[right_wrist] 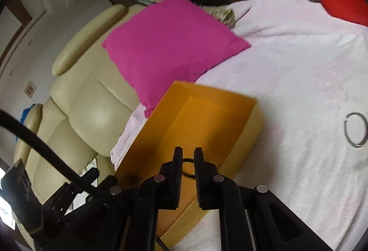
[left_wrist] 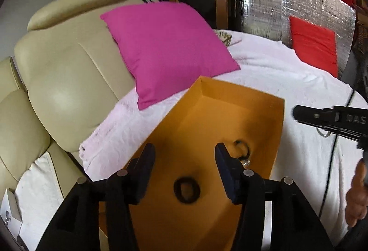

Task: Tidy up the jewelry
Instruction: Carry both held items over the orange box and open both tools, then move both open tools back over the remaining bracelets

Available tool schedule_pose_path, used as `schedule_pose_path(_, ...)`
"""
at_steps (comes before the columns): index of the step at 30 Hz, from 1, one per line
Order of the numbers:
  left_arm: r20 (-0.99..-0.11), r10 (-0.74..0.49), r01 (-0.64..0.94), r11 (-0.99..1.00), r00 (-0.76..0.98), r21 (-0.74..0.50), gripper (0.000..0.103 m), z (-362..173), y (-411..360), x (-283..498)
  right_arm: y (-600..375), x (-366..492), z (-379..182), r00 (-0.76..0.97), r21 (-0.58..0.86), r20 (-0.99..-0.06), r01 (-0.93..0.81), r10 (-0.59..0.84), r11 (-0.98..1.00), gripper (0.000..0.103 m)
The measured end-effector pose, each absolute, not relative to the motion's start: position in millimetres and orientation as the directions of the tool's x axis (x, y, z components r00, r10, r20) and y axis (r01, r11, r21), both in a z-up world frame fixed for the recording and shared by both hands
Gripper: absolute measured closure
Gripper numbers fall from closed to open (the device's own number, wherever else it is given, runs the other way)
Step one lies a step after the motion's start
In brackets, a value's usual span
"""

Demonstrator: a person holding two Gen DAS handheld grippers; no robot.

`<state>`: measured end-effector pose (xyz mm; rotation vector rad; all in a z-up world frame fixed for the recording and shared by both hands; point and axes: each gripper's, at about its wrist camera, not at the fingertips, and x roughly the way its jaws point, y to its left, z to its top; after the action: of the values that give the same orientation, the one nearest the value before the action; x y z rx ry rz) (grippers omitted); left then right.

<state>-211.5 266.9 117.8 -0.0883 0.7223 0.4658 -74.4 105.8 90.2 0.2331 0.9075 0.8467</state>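
An open orange box (left_wrist: 207, 122) lies on a white blanket (left_wrist: 287, 71). My left gripper (left_wrist: 185, 149) hangs open over the box, nothing between its fingers. Below the gap, a thick dark ring (left_wrist: 186, 191) lies on the box floor. A thin dark hoop (left_wrist: 242, 149) lies further right in the box, with a small silvery piece (left_wrist: 247, 162) beside it. My right gripper (right_wrist: 188, 152) is above the box (right_wrist: 207, 117) with its jaws a narrow gap apart; the thin dark hoop (right_wrist: 187, 169) shows through the gap, not pinched. A silver bangle (right_wrist: 356, 129) lies on the blanket.
A pink cushion (left_wrist: 168, 48) leans behind the box against a cream leather chair (left_wrist: 69, 80). A red cushion (left_wrist: 315, 46) and a silver foil panel (left_wrist: 264, 4) stand at the back right. A black cable (left_wrist: 331, 159) and a hand (left_wrist: 356, 193) are at the right.
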Motion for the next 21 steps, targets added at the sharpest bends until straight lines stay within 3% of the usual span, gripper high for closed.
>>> schedule_pose_path(4,-0.612,0.410,-0.436,0.892,0.676,0.117,0.044,134,252,-212,69,-79,107,0.395,0.478,-0.584,-0.539,0.710,0.693,0.087)
schedule_pose_path(6,-0.589,0.419,-0.431,0.893,0.691,0.128,0.038,143,242,-212,42,-80,113,0.439,0.476,-0.571,-0.512,0.694,0.715,0.076)
schedule_pose_path(8,-0.570,0.423,-0.424,0.895,0.704,0.140,0.037,152,233,-211,12,-83,118,0.493,0.474,-0.547,-0.484,0.677,0.736,0.055)
schedule_pose_path(10,-0.551,0.423,-0.408,0.899,0.719,0.158,0.035,162,219,-209,-15,-84,124,0.544,0.471,-0.522,-0.457,0.657,0.754,0.049)
schedule_pose_path(21,-0.469,0.380,-0.295,0.923,0.797,0.245,0.022,202,117,-181,-150,-78,122,0.693,0.509,-0.478,-0.282,0.540,0.813,0.049)
